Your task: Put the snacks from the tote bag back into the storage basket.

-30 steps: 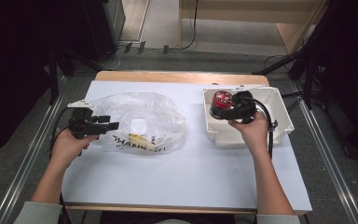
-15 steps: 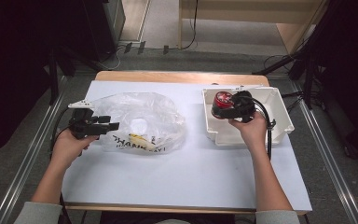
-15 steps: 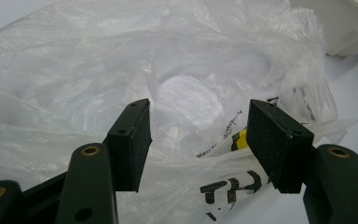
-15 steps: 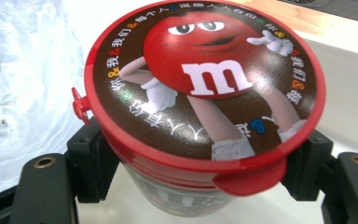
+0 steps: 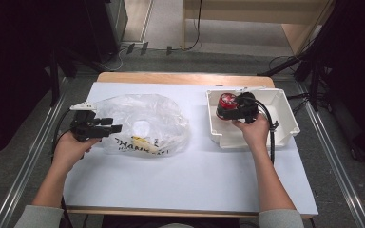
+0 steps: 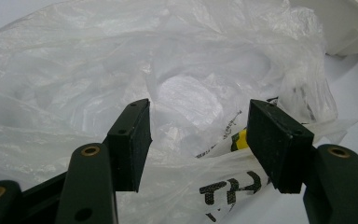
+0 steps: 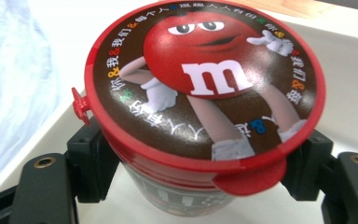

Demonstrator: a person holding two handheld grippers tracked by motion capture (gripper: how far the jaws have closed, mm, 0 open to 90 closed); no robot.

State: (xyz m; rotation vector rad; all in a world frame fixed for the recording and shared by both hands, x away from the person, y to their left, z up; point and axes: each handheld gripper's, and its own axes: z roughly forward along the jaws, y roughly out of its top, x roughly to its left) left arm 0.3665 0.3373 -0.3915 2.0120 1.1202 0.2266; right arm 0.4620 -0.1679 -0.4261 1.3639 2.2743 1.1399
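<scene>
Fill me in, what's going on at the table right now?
A person works two handheld grippers. The right gripper is shut on a red-lidded candy tub inside the white bin. The left gripper is open at the edge of a clear plastic bag lying on the table.

The person wears pale grey sleeves, seen at the bottom edge of the high view, with the forearms bare beyond them. The left gripper (image 5: 105, 128) is black, with a grey three-cornered plate behind its jaws and a black cable trailing from its rear. Its jaws are flat black blocks with small screw holes, mounted on black links with brass-ringed holes below them. The right gripper (image 5: 228, 108) is likewise black, with a black cable looping back from behind its jaws.
</scene>
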